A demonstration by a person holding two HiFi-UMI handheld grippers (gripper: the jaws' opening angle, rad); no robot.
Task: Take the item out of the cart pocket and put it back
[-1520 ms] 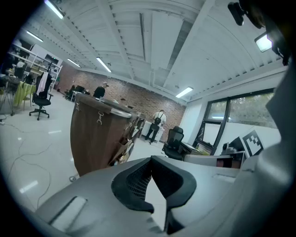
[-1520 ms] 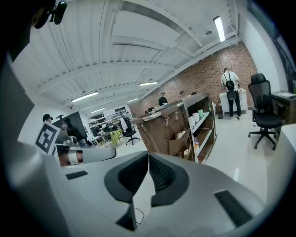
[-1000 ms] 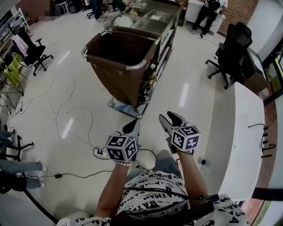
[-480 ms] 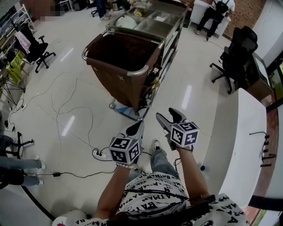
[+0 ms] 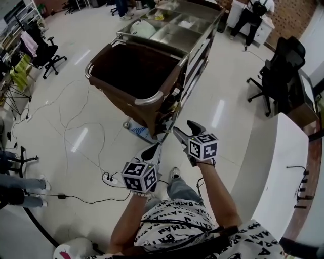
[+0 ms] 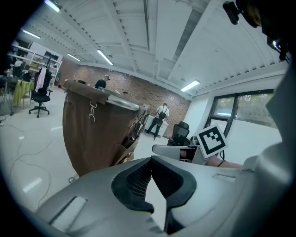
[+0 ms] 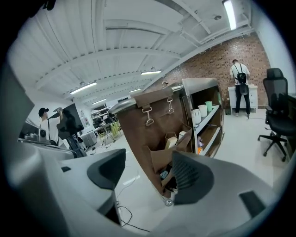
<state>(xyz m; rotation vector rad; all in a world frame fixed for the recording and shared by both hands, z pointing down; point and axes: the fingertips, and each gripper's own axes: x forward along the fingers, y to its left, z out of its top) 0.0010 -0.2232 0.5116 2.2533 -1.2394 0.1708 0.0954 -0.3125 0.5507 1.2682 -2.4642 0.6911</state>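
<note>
The cart's brown bag (image 5: 134,71) hangs from a steel frame in front of me, with cloth pockets (image 5: 171,103) on its near side. My right gripper (image 5: 185,129) points at that side, well short of it. In the right gripper view its jaws (image 7: 148,176) are opening wide with nothing between them, and the pockets (image 7: 163,157) show in the gap, holding small cartons (image 7: 172,139). My left gripper (image 5: 154,148) hangs lower and to the left. Its pads (image 6: 138,183) meet at the tips, shut and empty, and the bag (image 6: 92,134) stands beyond.
The cart's steel top trays (image 5: 177,30) hold bags and cloths, with shelves (image 7: 208,115) behind the pockets. A power strip (image 5: 109,177) and cables lie on the floor at left. A white counter (image 5: 276,162) and black office chair (image 5: 276,71) stand at right. People (image 5: 253,12) stand far off.
The cart has come nearer and larger in the head view. Both grippers have moved up toward its near side, and the right jaws have spread wider.
</note>
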